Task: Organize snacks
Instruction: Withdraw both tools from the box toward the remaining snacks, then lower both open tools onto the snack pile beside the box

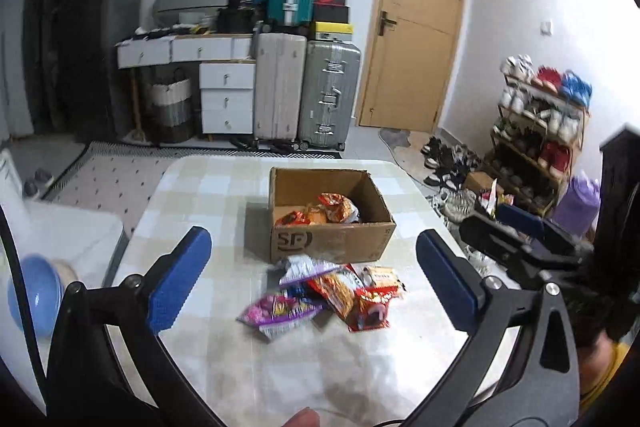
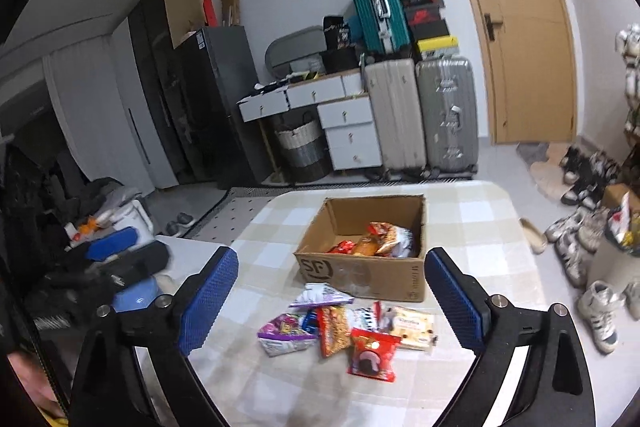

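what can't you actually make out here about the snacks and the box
- Bottom of the cardboard box: in both views its near wall hides whatever lies under the top packets.
- Snack pile: blurred in the left wrist view; overlapping packets hide the lower ones.
- Packet print: too small to read in either view.
- Right claw and left claw: open, holding nothing.

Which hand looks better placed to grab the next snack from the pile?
Probably the right. The right gripper is open with the snack pile centred between its fingers. The left gripper, also open, frames the pile too, so the edge is slight.
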The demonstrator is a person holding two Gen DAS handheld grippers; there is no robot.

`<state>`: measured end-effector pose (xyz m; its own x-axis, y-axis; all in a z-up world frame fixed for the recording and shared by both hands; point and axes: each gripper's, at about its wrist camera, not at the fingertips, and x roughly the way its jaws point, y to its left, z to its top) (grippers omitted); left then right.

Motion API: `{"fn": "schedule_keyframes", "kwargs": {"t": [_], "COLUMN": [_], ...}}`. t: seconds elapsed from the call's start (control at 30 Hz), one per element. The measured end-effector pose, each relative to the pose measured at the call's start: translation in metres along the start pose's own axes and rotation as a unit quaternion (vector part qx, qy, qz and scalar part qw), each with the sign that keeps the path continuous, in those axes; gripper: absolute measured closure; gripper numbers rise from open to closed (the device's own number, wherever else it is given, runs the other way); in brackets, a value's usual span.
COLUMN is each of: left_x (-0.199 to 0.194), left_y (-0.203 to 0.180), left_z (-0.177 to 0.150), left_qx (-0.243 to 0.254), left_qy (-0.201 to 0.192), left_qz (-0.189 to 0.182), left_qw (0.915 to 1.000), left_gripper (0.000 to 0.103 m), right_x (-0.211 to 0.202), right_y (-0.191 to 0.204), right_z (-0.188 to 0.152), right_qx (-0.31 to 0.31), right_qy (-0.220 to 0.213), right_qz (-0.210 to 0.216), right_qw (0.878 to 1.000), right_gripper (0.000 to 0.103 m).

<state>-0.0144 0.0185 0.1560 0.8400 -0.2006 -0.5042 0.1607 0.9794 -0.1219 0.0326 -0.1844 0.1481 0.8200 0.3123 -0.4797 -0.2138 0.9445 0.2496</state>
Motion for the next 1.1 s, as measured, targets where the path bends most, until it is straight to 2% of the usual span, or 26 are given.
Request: {"fn": "schedule_keyframes", "kwargs": {"t": [0.1, 0.2, 0.27, 0.33, 0.43, 0.57, 0.63, 0.7, 0.73, 0.8, 0.9, 1.1], "left_x": [-0.026, -0.046, -0.047, -0.043, -0.021, 0.026, 0.049, 0.075, 0.089, 0.106, 0.119, 0.112], "left_y": [0.006, 0.004, 0.005, 0.013, 0.023, 0.039, 0.049, 0.058, 0.061, 0.066, 0.066, 0.049], "left_z": [-0.014, -0.032, -0.043, -0.052, -0.066, -0.087, -0.106, -0.117, -0.119, -0.119, -0.121, -0.115], "left_qx": [-0.013, 0.012, 0.022, 0.006, -0.007, -0.017, -0.017, -0.025, -0.034, -0.047, -0.050, -0.029], "left_qy": [-0.023, -0.050, -0.047, -0.036, -0.032, -0.026, -0.016, 0.016, 0.048, 0.070, 0.080, 0.055], "left_qz": [-0.006, 0.015, 0.020, 0.008, 0.013, 0.018, 0.037, 0.047, 0.048, 0.038, 0.037, 0.034], "left_qw": [0.9996, 0.9986, 0.9985, 0.9993, 0.9994, 0.9994, 0.9990, 0.9984, 0.9971, 0.9957, 0.9948, 0.9975], "left_gripper": [0.001, 0.001, 0.001, 0.001, 0.001, 0.001, 0.001, 0.001, 0.001, 0.001, 0.001, 0.001], "right_x": [-0.010, -0.009, -0.005, 0.002, 0.022, 0.040, 0.048, 0.058, 0.060, 0.062, 0.065, 0.061], "right_y": [0.005, 0.004, 0.003, 0.001, 0.000, -0.010, -0.016, -0.020, -0.021, -0.021, -0.017, -0.008], "right_z": [-0.018, -0.034, -0.049, -0.064, -0.085, -0.110, -0.117, -0.118, -0.119, -0.120, -0.117, -0.119], "right_qx": [-0.014, -0.015, -0.014, -0.016, -0.026, -0.036, -0.034, -0.018, -0.017, -0.025, -0.032, -0.047], "right_qy": [-0.023, -0.026, -0.026, -0.027, -0.021, -0.020, -0.014, 0.014, 0.017, 0.014, 0.017, 0.005], "right_qz": [-0.017, -0.019, -0.017, -0.009, -0.003, -0.030, -0.047, -0.035, -0.027, -0.025, -0.017, -0.004], "right_qw": [0.999, 0.999, 0.999, 0.999, 0.999, 0.999, 0.998, 0.999, 0.999, 0.999, 0.999, 0.999], "right_gripper": [0.001, 0.001, 0.000, 0.000, 0.000, 0.000, 0.000, 0.001, 0.001, 0.001, 0.001, 0.001]}}
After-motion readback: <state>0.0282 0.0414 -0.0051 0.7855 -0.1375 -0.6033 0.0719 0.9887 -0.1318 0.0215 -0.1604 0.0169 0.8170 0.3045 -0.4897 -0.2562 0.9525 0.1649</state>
